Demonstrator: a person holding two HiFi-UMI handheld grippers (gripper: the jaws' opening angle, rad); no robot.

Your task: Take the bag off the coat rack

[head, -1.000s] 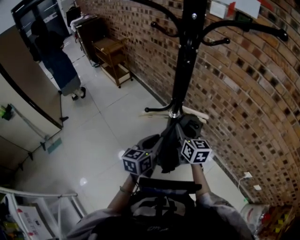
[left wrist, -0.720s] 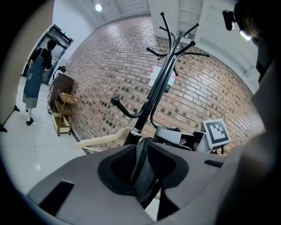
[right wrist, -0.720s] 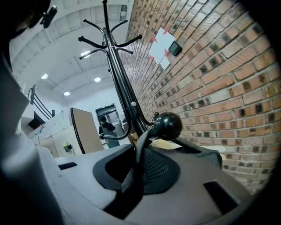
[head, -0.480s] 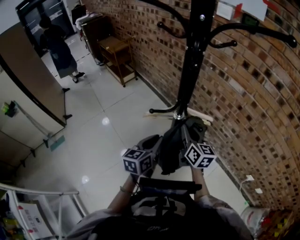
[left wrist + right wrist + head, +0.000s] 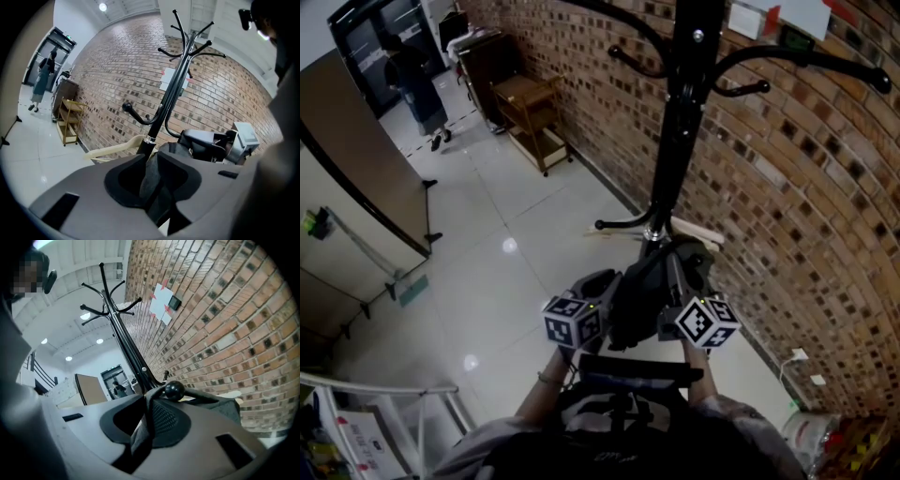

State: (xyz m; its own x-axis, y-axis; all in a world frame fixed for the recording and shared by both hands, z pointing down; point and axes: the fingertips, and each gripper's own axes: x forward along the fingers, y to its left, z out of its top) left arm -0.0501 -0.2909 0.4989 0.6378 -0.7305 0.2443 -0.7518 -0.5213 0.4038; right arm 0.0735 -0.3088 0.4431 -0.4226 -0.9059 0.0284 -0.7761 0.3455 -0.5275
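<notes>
The black coat rack (image 5: pixel 680 122) stands by the brick wall, its low hooks curving out near the pole's base. A dark grey bag (image 5: pixel 639 292) hangs against the pole between my two grippers. My left gripper (image 5: pixel 605 289) is shut on a fold of the bag's fabric (image 5: pixel 151 180). My right gripper (image 5: pixel 675 286) has the bag's strap (image 5: pixel 143 425) pinched between its jaws, which are still closing. That strap loops over a ball-tipped hook (image 5: pixel 174 390) just beyond the jaws. The rack's pole (image 5: pixel 171 89) rises behind the left jaws.
A brick wall (image 5: pixel 787 187) runs along the right. A wooden trolley (image 5: pixel 530 112) stands at the far end and a person (image 5: pixel 412 80) walks beyond it. A pale wooden piece (image 5: pixel 698 231) lies at the rack's foot. A brown partition (image 5: pixel 356 159) is at the left.
My right gripper's cube has shifted down and to the right, and the bag has sagged with it. The left gripper has barely moved. The person in the background has walked farther away.
</notes>
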